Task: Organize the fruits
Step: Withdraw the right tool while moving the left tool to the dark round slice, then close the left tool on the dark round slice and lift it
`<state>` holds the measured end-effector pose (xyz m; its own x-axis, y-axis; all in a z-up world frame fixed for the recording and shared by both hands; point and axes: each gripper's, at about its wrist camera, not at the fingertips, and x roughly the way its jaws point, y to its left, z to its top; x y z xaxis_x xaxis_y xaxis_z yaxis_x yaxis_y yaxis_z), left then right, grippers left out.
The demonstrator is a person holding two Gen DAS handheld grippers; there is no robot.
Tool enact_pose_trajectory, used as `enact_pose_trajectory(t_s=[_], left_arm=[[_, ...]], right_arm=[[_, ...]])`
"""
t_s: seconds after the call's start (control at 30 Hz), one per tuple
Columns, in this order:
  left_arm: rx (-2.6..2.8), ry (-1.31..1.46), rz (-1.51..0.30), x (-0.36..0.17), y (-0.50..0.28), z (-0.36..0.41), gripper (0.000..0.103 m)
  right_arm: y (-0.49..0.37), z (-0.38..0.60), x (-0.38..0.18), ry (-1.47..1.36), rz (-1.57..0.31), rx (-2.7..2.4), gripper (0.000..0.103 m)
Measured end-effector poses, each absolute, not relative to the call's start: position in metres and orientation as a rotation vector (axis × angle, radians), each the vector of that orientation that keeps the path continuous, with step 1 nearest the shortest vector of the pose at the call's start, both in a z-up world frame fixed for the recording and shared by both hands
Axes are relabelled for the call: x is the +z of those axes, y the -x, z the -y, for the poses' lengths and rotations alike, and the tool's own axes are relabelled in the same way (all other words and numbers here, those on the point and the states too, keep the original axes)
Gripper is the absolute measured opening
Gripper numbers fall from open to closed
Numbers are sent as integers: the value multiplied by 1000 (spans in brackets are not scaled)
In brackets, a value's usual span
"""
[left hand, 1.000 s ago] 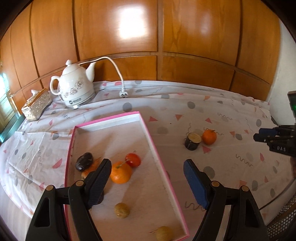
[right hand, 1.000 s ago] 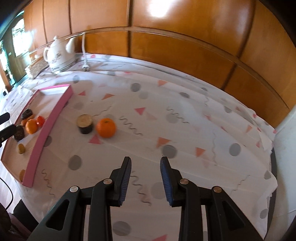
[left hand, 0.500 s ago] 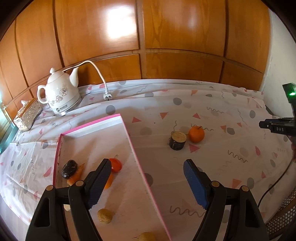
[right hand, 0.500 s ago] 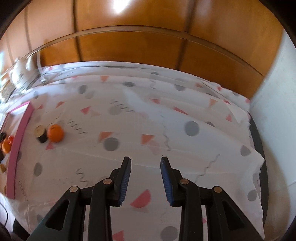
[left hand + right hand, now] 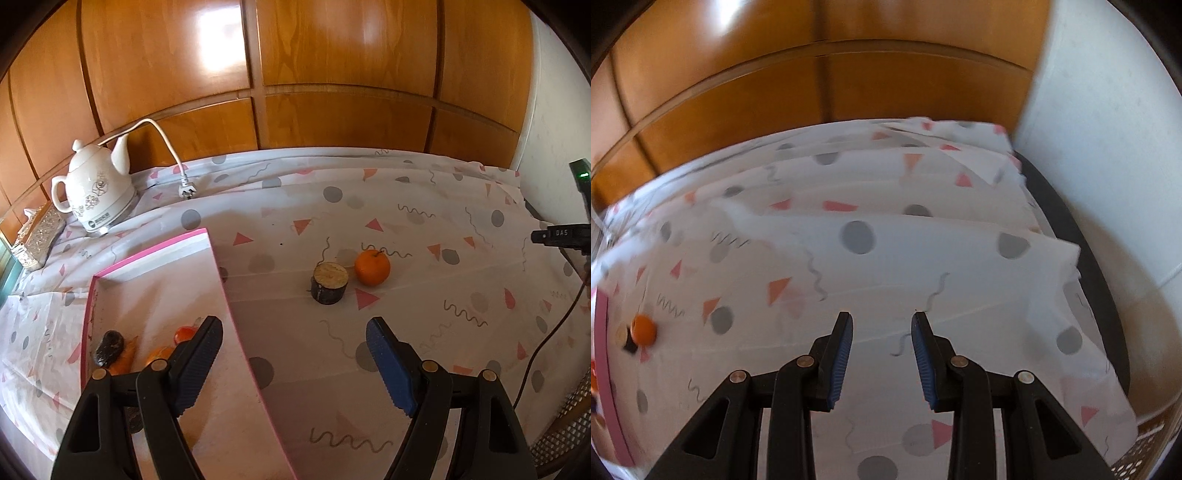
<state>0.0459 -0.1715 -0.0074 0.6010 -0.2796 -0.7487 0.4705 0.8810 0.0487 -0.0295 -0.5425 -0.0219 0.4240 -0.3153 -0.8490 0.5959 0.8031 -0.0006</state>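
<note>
Both cameras have swung rightward since the earlier frames. Pink-rimmed tray point(image 5: 221, 273) holds several fruits; the orange point(image 5: 372, 267) sits outside on the surface beside a dark stump point(image 5: 329, 283). Left gripper point(image 5: 293, 363) gapes wide, empty: centre it over the orange before closing. Right gripper point(image 5: 882, 356) is narrow, empty.

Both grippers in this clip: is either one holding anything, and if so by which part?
Nothing is held. The left gripper stands wide open above the tray's pink edge; the right gripper has only bare tablecloth showing through its narrow gap.
</note>
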Motion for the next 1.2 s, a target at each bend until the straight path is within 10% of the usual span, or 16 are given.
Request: enact_pose_trajectory(t_s=[0.97,1.2], left_arm=[[-455,-263,-996,-61,-114,227,70],[-455,-236,-1049,-77,-128,235,48]], right_arm=[[104,622,-11,-678,-758,-939,34],[106,627,-15,-713,-762,-942,34]])
